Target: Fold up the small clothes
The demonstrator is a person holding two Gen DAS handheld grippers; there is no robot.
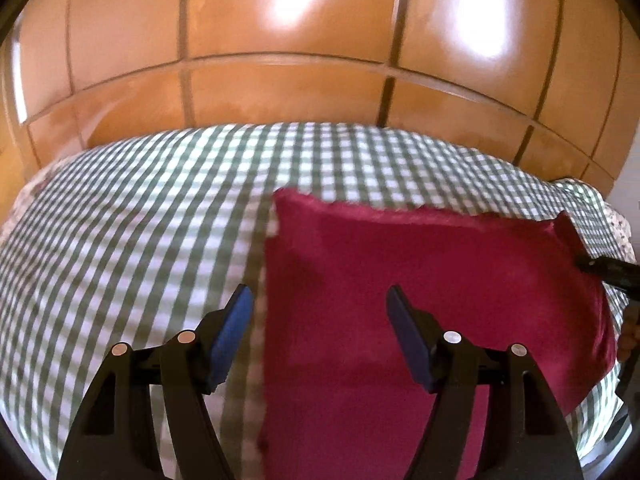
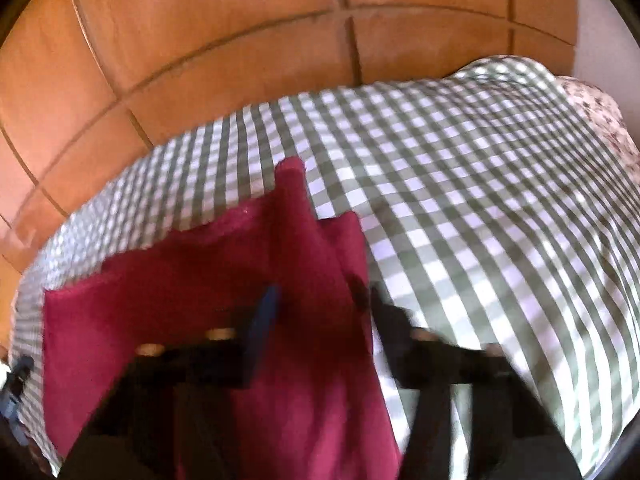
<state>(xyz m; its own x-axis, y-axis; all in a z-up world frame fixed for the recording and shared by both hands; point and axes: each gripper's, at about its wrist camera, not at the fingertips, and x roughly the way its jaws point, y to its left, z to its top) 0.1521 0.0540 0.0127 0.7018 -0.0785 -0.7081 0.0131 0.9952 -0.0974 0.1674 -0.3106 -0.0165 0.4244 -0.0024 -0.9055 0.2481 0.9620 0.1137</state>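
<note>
A dark red cloth (image 1: 420, 280) lies flat on a green and white checked cover (image 1: 120, 240). My left gripper (image 1: 320, 304) is open above the cloth's left edge, one blue pad over the cover and one over the cloth. In the left wrist view the right gripper (image 1: 608, 268) shows at the cloth's far right corner. In the right wrist view, which is blurred, the red cloth (image 2: 200, 288) fills the lower left, and my right gripper (image 2: 320, 300) stands open over the cloth's right edge, where a narrow flap (image 2: 292, 188) sticks out.
The checked cover (image 2: 480, 200) spreads over a raised surface with a flowered fabric (image 2: 592, 120) at its far right edge. An orange tiled floor (image 1: 300, 40) lies beyond the far edge.
</note>
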